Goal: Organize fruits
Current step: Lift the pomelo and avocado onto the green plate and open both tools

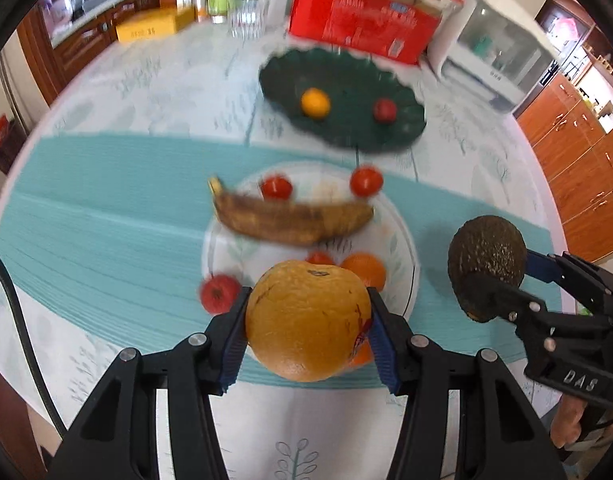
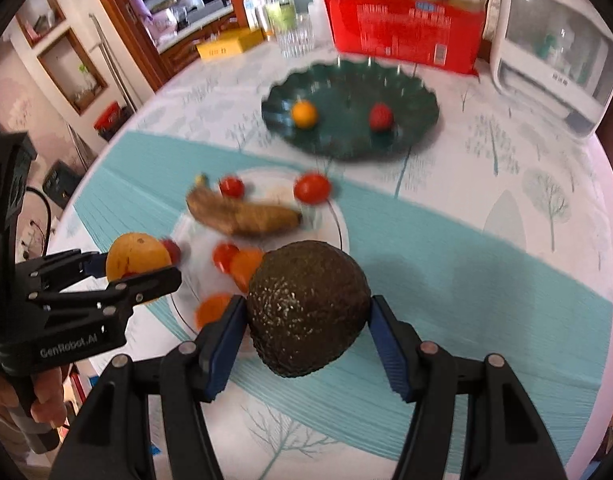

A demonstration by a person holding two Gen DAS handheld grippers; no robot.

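My left gripper (image 1: 308, 320) is clamped on a big orange (image 1: 308, 320), one blue pad pressed on each side. The big orange hides part of the white plate (image 1: 398, 236) and most of a small orange thing under it, so I can't say what that is. My right gripper (image 2: 308, 310) is squeezing a dark bumpy avocado (image 2: 308, 310) the same way. In the left view the avocado (image 1: 486, 266) hangs at about 3 o'clock from the big orange, over the teal mat (image 1: 106, 208).

On the white plate (image 2: 338, 220) lies a brown banana (image 1: 290, 220). Two red tomatoes sit past it, one (image 1: 277, 187) at about 11 o'clock and one (image 1: 366, 181) at 1 o'clock, right at the plate's rim. A small orange fruit (image 1: 366, 270) peeks out behind the big orange, and a red bit (image 1: 319, 258) next to it is mostly hidden. Another red tomato (image 1: 219, 294) sits at about 9 o'clock, by the plate's edge; I can't tell if it is on or off.

Farther off at 12 o'clock is the dark green plate (image 1: 346, 76), with a little orange (image 1: 315, 103) and a red tomato (image 1: 385, 110) on it, well apart. All of this is blurry. Behind it stand a red box (image 1: 358, 24) and a white appliance (image 1: 494, 52), both cut off at the top.
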